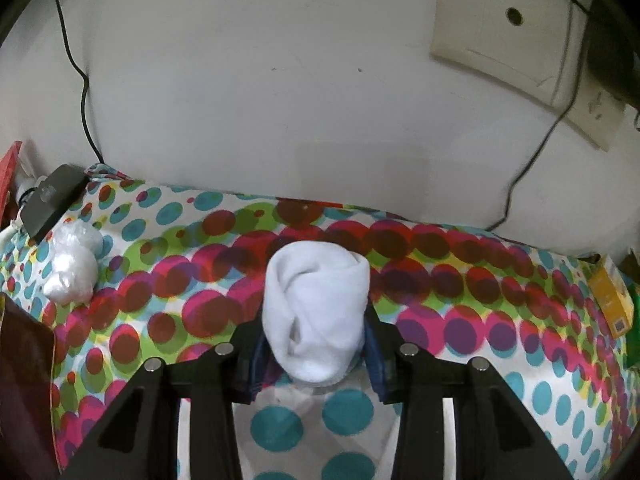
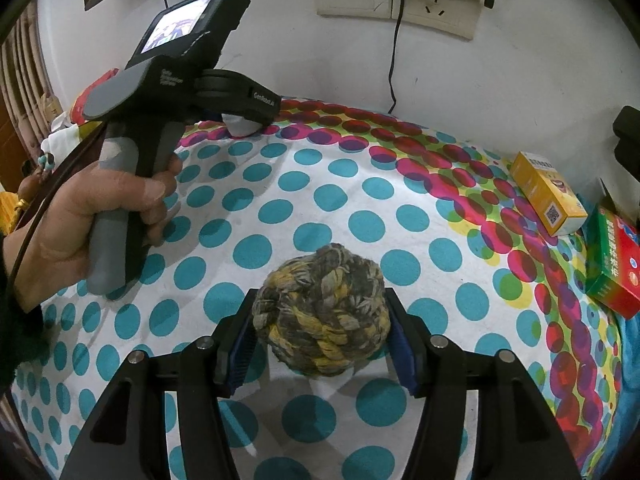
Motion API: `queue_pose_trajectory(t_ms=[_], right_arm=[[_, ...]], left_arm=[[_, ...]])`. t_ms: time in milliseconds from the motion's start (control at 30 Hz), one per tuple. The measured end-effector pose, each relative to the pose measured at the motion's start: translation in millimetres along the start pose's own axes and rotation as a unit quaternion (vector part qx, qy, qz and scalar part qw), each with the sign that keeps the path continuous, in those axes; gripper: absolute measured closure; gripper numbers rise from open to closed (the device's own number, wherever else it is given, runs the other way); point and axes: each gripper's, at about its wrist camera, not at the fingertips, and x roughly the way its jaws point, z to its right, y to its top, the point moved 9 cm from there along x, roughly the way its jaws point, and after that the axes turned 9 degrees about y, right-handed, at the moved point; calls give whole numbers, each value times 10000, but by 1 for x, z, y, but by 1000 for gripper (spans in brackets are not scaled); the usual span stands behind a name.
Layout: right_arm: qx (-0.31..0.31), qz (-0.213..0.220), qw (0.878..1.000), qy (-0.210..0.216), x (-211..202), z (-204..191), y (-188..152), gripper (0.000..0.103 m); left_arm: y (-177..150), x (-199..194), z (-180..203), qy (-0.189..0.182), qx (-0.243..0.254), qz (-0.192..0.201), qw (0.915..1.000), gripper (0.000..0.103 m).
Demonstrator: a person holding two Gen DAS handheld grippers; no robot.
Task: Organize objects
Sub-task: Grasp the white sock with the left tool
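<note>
A rolled white sock point(image 1: 316, 280) lies on the dotted tablecloth point(image 1: 304, 412) near the wall. My left gripper point(image 1: 316, 322) is shut on it, its blue pads against both sides. In the right wrist view the sock point(image 2: 241, 125) shows as a small white patch under that gripper, whose handle a hand point(image 2: 80, 216) holds. A yellow and grey rope ball point(image 2: 324, 320) rests on the cloth point(image 2: 360, 184) nearer the front. My right gripper point(image 2: 322, 300) is shut on the ball, one blue pad touching each side.
A crumpled white plastic bag point(image 1: 74, 272) and a black device point(image 1: 50, 200) lie at the far left. A yellow box point(image 2: 548, 196) and a green and red box point(image 2: 614, 264) sit at the right edge. Wall sockets point(image 2: 436, 4) with hanging cables are behind.
</note>
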Motion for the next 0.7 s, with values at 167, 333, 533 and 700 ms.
queue_pose_trajectory(t_ms=[167, 333, 533, 700], right_arm=[[-18, -6, 10000, -22, 0, 0, -1, 46], [-23, -9, 10000, -35, -1, 1, -1, 46], [-20, -9, 10000, -31, -1, 1, -1, 46], [-22, -11, 10000, -37, -1, 1, -2, 46]], left_arm=[[-13, -13, 1, 14, 43, -51, 10000, 63], [-23, -33, 2, -68, 61, -73, 9999, 63], [-21, -58, -2, -122, 100, -62, 9999, 63], [-31, -88, 1, -239, 143, 5, 9996, 63]])
